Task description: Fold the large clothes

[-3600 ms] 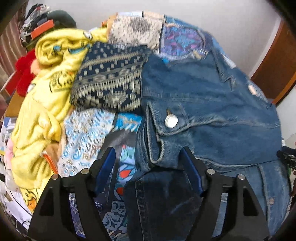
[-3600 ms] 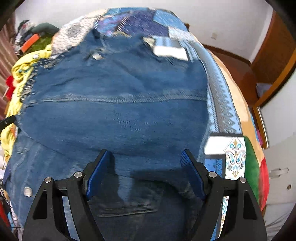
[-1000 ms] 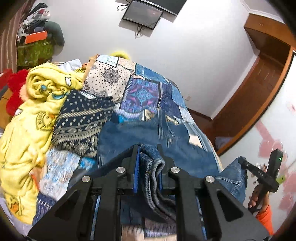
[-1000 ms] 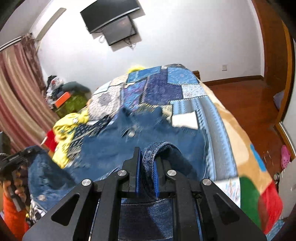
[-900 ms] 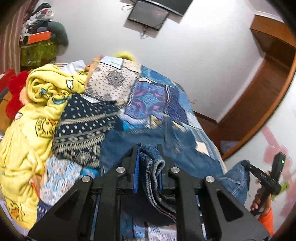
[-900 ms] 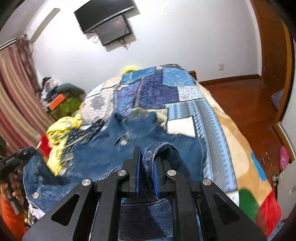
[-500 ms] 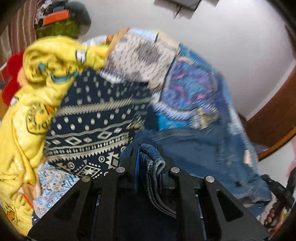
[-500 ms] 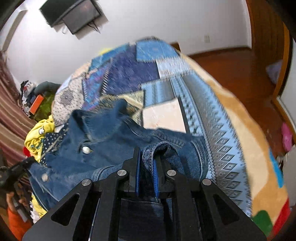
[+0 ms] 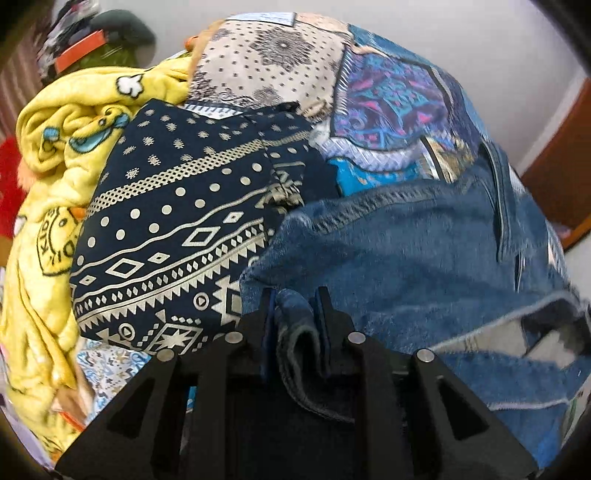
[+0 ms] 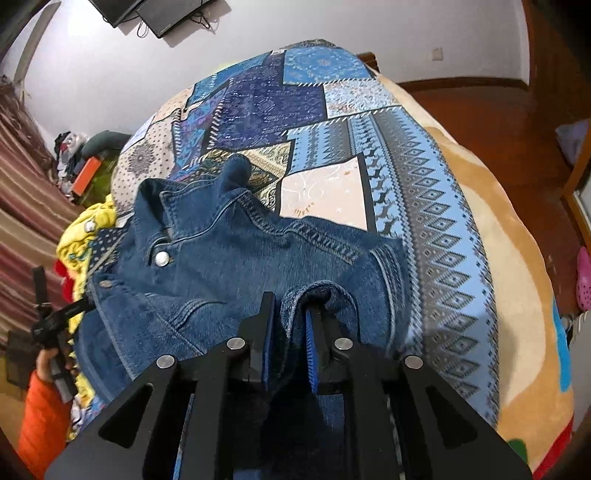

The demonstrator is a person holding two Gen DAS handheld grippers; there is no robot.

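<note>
Denim jacket (image 10: 236, 266) lies on the patchwork bedspread (image 10: 424, 206), collar at far end, metal snap buttons on its left side. Left gripper (image 9: 295, 306) jaws opening, a rolled denim edge between the pads, near pad contact unclear. Right gripper (image 10: 290, 310) jaws opening too, a denim fold arched between and over the right finger. Only the left view shows the navy geometric-print cloth (image 9: 184, 229) and yellow fleece blanket (image 9: 55, 184) left of the jacket. Only the right view shows the wooden floor (image 10: 498, 122), the wall screen (image 10: 162, 13), and an orange sleeve (image 10: 40, 413) at near left.
</note>
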